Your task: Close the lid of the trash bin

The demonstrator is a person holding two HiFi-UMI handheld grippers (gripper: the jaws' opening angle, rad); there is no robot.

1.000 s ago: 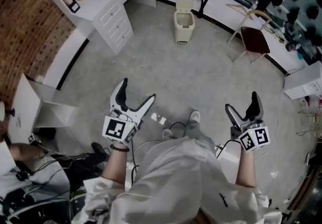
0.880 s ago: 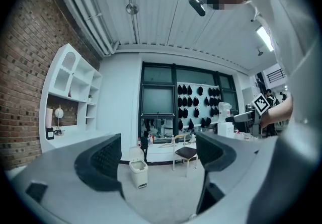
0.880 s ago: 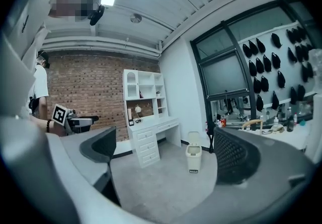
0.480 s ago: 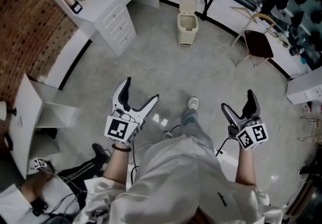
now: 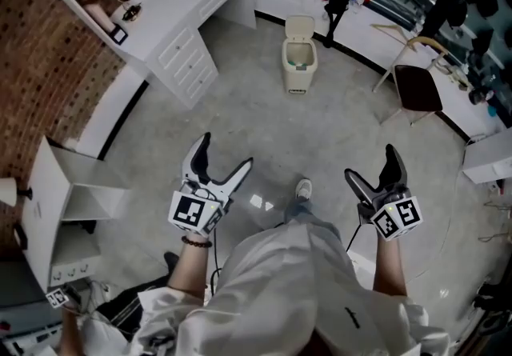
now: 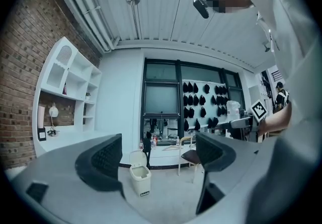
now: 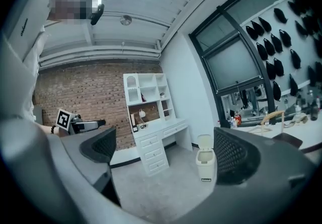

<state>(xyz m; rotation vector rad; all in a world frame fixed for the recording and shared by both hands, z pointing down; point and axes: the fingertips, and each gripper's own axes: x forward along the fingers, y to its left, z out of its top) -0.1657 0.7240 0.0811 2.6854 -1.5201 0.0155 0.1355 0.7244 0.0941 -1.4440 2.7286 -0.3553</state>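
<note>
No words, numbers or brands can be read: the only signs are black-and-white square markers (image 5: 190, 211) on the left gripper (image 5: 226, 150) and right gripper (image 5: 370, 164), well apart from the trash bin (image 5: 298, 66), whose small dark front label (image 5: 296, 91) is illegible.

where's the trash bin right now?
Head view, top centre: the trash bin stands with its lid up, between the white desk at its left and the chair at its right.

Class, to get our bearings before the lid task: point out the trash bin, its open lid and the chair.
trash bin (image 5: 298, 78): head view, front wall of the body.
lid (image 5: 300, 27): head view, middle of the raised flap.
chair (image 5: 418, 84): head view, dark seat.
</note>
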